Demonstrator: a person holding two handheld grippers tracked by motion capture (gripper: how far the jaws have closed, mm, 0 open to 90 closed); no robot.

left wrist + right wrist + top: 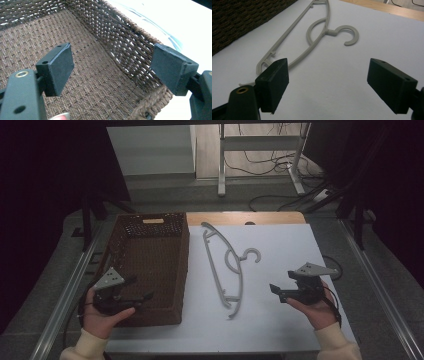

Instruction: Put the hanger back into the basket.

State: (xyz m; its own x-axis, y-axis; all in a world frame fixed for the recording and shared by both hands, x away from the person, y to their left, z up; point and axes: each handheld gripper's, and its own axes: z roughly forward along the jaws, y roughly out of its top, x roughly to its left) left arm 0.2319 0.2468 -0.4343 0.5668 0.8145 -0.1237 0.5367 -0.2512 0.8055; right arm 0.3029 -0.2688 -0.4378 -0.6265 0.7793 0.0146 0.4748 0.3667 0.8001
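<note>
A grey plastic clothes hanger lies flat on the white table top, its hook pointing right. In the right gripper view the hanger lies ahead and to the left of the jaws. My right gripper hovers to the hanger's right, open and holding nothing; its jaws stand wide apart. A dark brown woven basket stands at the left. My left gripper is over the basket's near left corner, open and empty, looking into the basket's bare inside.
The table's wooden far edge runs behind the hanger. Metal rails flank the table on both sides. Beyond it stand a metal frame's legs and loose cables on the floor.
</note>
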